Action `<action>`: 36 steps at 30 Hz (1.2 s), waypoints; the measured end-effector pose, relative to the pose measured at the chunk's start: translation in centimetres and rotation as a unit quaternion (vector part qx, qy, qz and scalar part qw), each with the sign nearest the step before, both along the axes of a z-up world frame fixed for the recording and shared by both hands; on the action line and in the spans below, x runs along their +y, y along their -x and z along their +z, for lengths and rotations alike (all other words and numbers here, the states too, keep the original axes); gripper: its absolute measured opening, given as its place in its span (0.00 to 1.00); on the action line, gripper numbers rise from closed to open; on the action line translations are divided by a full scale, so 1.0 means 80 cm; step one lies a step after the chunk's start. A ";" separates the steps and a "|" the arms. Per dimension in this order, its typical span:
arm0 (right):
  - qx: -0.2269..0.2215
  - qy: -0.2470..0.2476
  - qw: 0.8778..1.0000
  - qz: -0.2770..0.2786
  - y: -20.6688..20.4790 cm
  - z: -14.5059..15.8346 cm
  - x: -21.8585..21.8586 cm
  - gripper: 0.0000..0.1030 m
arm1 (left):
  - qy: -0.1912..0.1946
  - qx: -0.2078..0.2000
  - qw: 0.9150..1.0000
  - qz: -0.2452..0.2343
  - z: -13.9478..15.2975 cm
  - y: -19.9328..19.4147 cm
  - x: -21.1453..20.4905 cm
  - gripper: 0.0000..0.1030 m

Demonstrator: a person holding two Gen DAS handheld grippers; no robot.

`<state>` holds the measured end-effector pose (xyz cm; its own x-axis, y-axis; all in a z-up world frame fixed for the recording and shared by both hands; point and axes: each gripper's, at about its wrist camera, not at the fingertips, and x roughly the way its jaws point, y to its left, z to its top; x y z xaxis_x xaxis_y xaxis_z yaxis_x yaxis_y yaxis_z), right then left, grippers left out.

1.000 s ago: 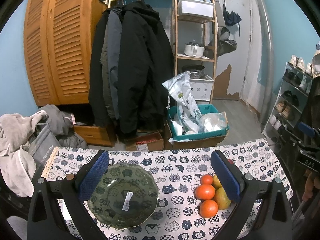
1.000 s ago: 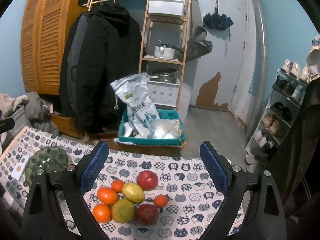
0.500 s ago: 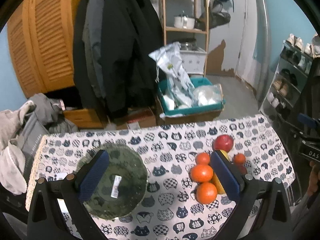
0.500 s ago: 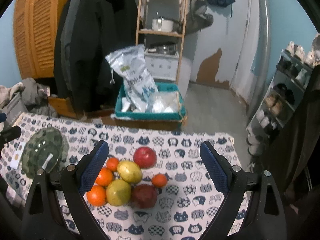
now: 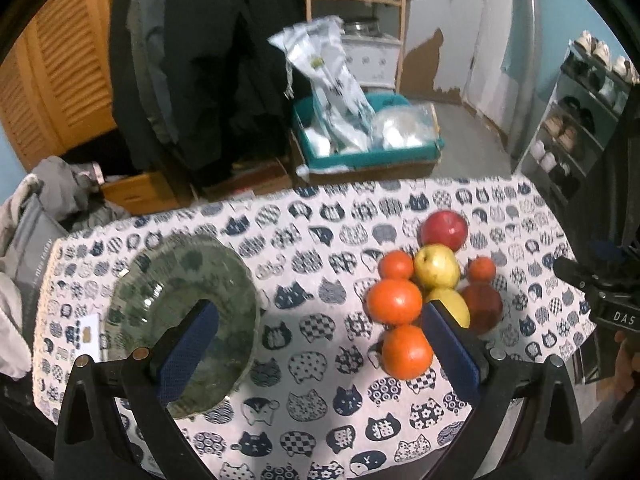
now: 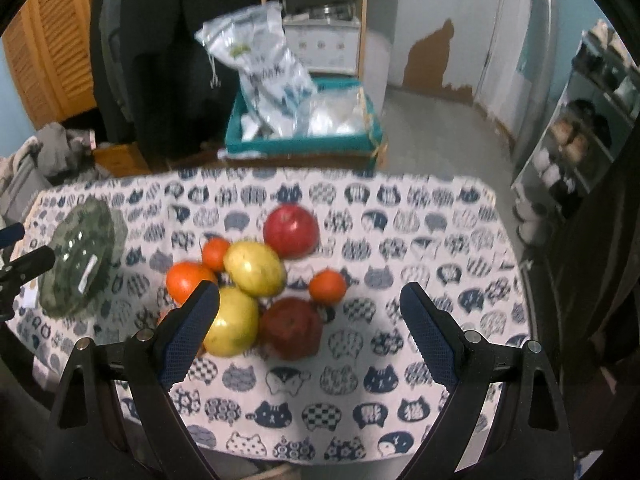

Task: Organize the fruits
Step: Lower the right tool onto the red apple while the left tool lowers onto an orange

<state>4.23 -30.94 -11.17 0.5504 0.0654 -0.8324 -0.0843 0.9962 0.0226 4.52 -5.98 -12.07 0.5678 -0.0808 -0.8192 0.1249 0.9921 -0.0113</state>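
Note:
A green glass bowl point(image 5: 180, 304) point(image 6: 78, 256) sits empty on the left of the cat-print tablecloth point(image 5: 312, 264). To its right lies a cluster of fruit: a red apple point(image 5: 444, 230) point(image 6: 291, 230), a dark red apple point(image 6: 291, 330), two yellow-green pears point(image 6: 254, 267) and several oranges point(image 5: 394, 300). My left gripper point(image 5: 318, 344) hovers open above the cloth between bowl and fruit, holding nothing. Over the near side of the fruit, my right gripper point(image 6: 309, 334) stands open and empty, its left finger in front of a pear.
Beyond the table's far edge stand a teal crate point(image 6: 304, 136) with plastic bags, dark coats point(image 5: 208, 60) on a rail, a wooden shelf unit and a shoe rack point(image 5: 576, 120) on the right. Grey clothes point(image 5: 48, 188) are piled at the left. A small card point(image 5: 88, 332) lies beside the bowl.
Both grippers have tilted downward and come closer over the table, so bowl and fruit now fill more of each view. Both stay open. Nothing on the table has moved.

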 end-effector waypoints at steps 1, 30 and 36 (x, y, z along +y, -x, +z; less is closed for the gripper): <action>0.008 0.001 1.000 0.001 0.001 -0.006 0.000 0.88 | -0.001 0.008 1.000 -0.002 -0.007 -0.002 -0.004 0.99; 0.143 0.000 0.989 0.039 -0.010 -0.138 -0.001 0.88 | -0.003 0.152 0.986 -0.071 -0.151 -0.025 -0.083 0.97; 0.146 0.005 0.988 0.048 -0.017 -0.150 0.001 0.88 | -0.003 0.164 0.983 -0.084 -0.167 -0.028 -0.096 0.94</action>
<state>5.56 -30.87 -23.16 0.2776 0.0960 -0.9559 -0.1698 0.9842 0.0496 6.78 -13.63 -25.42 0.2524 -0.1455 -0.9566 0.2769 0.9581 -0.0727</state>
